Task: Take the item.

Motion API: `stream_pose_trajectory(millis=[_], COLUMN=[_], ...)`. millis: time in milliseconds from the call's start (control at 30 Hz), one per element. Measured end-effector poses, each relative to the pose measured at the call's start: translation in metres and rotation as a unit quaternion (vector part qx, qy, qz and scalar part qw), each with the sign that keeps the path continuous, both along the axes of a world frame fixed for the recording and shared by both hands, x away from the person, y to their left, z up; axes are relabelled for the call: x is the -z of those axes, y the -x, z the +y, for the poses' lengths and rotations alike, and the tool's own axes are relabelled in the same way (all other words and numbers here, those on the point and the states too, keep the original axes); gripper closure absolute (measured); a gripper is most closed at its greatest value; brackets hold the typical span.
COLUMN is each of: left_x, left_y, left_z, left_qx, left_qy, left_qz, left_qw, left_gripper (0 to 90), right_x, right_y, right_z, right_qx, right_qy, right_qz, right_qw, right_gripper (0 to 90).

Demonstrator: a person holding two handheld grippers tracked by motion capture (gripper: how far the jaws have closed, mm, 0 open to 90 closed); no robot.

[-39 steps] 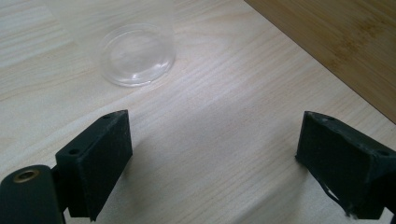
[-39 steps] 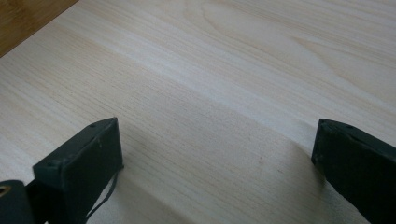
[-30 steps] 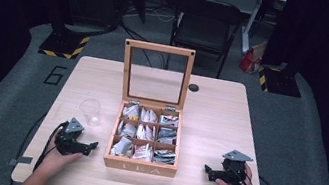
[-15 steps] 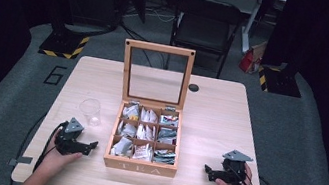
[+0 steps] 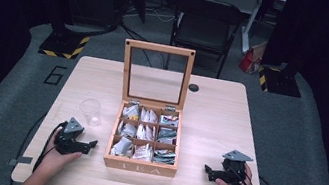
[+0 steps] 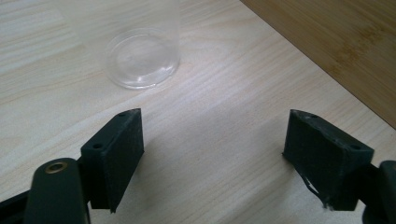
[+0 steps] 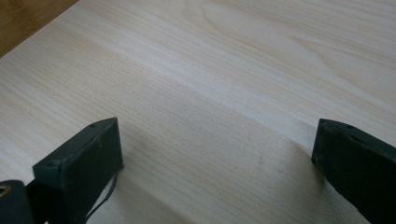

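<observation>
Clear plastic cup [image 6: 142, 56], likely light and slippery, stands just ahead of the gaping, empty left claw [image 6: 229, 154], best pinched mid-wall; right claw [image 7: 215, 163] equally agape, empty.

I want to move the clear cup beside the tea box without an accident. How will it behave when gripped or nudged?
The clear plastic cup looks thin-walled and empty, so probably very light and easy to crush. It stands upright and taller than wide, so a high nudge may tip it. Its smooth wall could slip between the left gripper pads.
</observation>
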State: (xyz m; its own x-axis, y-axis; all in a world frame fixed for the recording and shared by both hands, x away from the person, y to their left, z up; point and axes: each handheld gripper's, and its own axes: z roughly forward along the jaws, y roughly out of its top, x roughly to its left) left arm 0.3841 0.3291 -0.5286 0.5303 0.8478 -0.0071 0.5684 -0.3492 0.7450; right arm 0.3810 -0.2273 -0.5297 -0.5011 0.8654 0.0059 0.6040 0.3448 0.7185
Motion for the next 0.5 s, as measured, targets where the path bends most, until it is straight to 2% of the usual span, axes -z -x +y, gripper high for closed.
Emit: stream_pose_trajectory(millis=[100,133,200,233,333,367,500], left_x=[-0.002,-0.004,-0.009,-0.013,-0.018,-0.022,-0.029], left_y=[0.000,0.001,0.003,0.006,0.009,0.011,0.015], left_z=[0.001,0.001,0.002,0.002,0.003,0.003,0.003], left_qx=[0.003,0.004,0.003,0.000,0.001,-0.005,-0.008], left_qy=[-0.003,-0.010,0.005,0.020,0.024,0.034,0.047], left_qz=[0.004,0.000,-0.005,-0.005,-0.003,-0.002,-0.007], left_qw=[1.0000,0.9999,1.0000,0.9998,0.9997,0.9994,0.9988], left_gripper=[22.5,22.5,25.8,27.1,28.1,28.3,30.0], right_x=[0.000,0.000,0.000,0.000,0.000,0.000,0.000], right_y=[0.000,0.000,0.000,0.000,0.000,0.000,0.000], right_z=[0.000,0.000,0.000,0.000,0.000,0.000,0.000], right_qx=[-0.001,-0.001,0.000,-0.001,-0.001,-0.001,0.000], right_qy=[0.001,0.001,0.000,0.000,0.000,0.001,0.000], right_qz=[0.000,0.000,0.000,0.000,0.000,0.000,0.000], right_qw=[1.0000,1.0000,1.0000,1.0000,1.0000,1.0000,1.0000], right_gripper=[1.0,1.0,1.0,1.0,1.0,1.0,1.0])
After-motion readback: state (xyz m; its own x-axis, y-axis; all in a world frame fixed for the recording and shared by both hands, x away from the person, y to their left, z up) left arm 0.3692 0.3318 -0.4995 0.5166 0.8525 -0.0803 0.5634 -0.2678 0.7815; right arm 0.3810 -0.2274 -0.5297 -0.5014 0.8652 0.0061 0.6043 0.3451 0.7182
